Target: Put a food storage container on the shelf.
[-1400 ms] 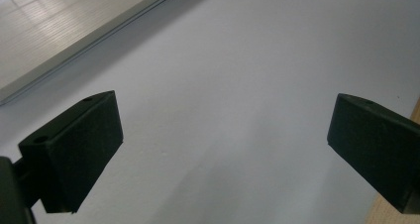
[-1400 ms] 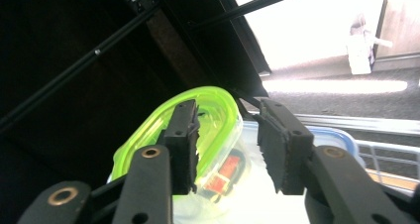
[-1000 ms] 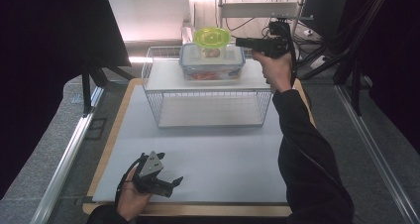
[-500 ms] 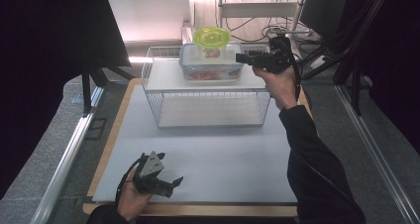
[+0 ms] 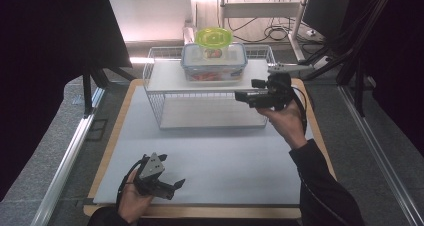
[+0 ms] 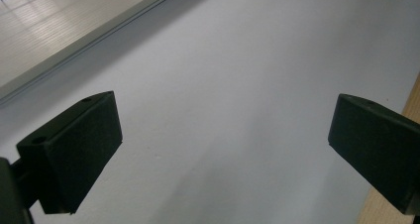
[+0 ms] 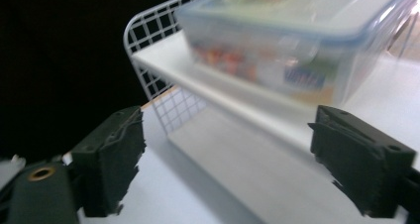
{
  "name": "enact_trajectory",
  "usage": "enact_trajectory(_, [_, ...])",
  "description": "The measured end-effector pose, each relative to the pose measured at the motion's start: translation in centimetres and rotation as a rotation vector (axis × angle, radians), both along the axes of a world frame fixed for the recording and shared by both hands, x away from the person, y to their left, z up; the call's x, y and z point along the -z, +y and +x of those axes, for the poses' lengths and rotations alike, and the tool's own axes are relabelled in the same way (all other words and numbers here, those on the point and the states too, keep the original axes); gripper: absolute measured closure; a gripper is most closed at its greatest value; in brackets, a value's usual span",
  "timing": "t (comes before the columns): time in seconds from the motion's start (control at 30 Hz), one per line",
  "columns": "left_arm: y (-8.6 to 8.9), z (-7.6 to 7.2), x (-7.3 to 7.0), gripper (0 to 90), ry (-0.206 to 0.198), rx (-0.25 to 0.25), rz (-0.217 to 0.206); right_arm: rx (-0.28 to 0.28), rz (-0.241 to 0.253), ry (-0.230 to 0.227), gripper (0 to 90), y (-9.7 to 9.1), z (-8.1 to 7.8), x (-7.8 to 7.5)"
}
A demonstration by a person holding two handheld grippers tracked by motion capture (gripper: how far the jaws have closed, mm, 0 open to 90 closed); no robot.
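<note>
A white wire rack (image 5: 165,76) stands at the back of the white mat (image 5: 215,161). On its top shelf sits a clear food box with a blue-rimmed lid (image 5: 214,63), and a yellow-green bowl (image 5: 213,37) rests on that lid. My right gripper (image 5: 247,91) is open and empty, held in the air just in front of the rack's right end with its jaws pointing left. In the right gripper view the box (image 7: 297,35) and the shelf (image 7: 168,60) lie close ahead of the right gripper (image 7: 225,159). My left gripper (image 5: 174,188) hovers open and empty near the mat's front left.
The mat (image 6: 247,60) lies on a wooden board (image 5: 112,136) whose edges frame it. Metal rails run along both sides of the table. Cables and stand legs sit behind the rack. The rack's lower level (image 5: 210,113) holds nothing.
My right gripper has come down and toward me, from beside the bowl and box to the front of the rack's right end. The left gripper has stayed put.
</note>
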State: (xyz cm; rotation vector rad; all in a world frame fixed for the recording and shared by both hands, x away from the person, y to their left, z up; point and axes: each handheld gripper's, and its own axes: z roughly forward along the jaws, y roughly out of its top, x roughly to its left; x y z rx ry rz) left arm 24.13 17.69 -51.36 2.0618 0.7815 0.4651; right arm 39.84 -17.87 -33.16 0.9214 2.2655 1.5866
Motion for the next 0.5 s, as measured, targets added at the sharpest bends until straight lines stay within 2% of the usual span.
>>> enact_trajectory(0.3, [-0.1, 0.1, 0.3, 0.1, 0.003, 0.013, 0.001, -0.015, -0.086, -0.012, 3.1, -1.3, -4.0, 4.7])
enact_trajectory(0.37, [-0.1, 0.2, 0.5, 0.0, 0.003, 0.017, -0.001, -0.016, -0.086, -0.014, 1.6, -1.7, -4.7, 5.5])
enact_trajectory(0.43, [0.0, 0.2, 0.5, 0.1, 0.000, 0.021, 0.000, -0.012, -0.062, -0.021, 0.0, -2.3, -6.0, 7.4])
enact_trajectory(0.47, [0.0, 0.3, 0.6, 0.1, 0.002, 0.021, -0.006, -0.012, -0.062, -0.021, 0.0, -2.3, -6.0, 7.4])
enact_trajectory(0.5, [0.1, 0.4, 0.7, 0.1, 0.007, 0.020, -0.011, -0.016, -0.073, -0.015, 0.0, -2.4, -6.3, 8.0])
